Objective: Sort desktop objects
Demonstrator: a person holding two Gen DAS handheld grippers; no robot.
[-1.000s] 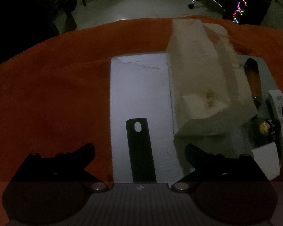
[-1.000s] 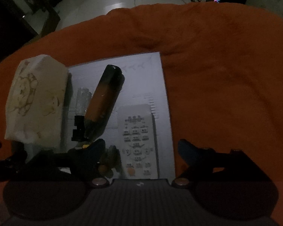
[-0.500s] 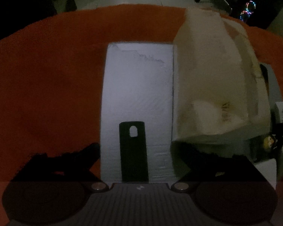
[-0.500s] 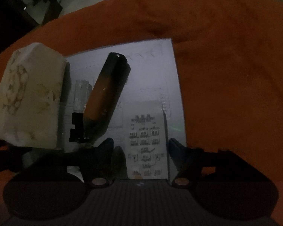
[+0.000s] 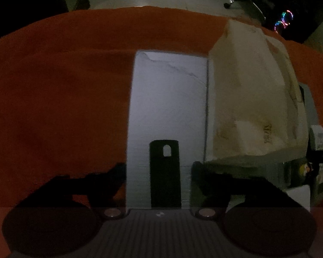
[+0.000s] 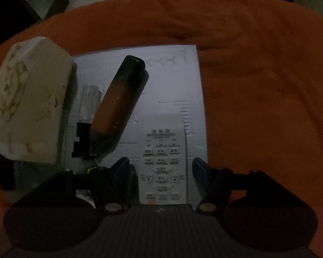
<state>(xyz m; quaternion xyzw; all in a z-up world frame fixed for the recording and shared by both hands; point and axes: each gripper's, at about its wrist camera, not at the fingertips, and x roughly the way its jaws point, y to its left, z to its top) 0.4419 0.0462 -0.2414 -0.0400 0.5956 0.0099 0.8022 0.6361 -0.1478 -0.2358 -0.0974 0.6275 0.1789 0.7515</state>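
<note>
A flat black strip with a hole (image 5: pixel 165 176) lies on a white sheet (image 5: pixel 168 99) over the orange cloth. My left gripper (image 5: pixel 159 172) is open, its fingers on either side of the strip, low over the sheet. A white remote control (image 6: pixel 162 161) lies on a second white sheet (image 6: pixel 172 81). My right gripper (image 6: pixel 161 169) is open and straddles the remote's lower half; contact cannot be told. An orange and black tube (image 6: pixel 120 105) lies left of the remote.
A cream tissue pack (image 5: pixel 247 99) stands between the sheets, touching my left gripper's right finger (image 5: pixel 202 172); it also shows in the right wrist view (image 6: pixel 25 111). A clear small item (image 6: pixel 89 101), a black clip (image 6: pixel 80 139) and a keychain figure (image 5: pixel 304 167) lie nearby. Orange cloth (image 6: pixel 258 86) surrounds everything.
Both grippers have moved forward and lower. The left now straddles the black strip more closely. The right has narrowed around the remote, which now sits between its fingers.
</note>
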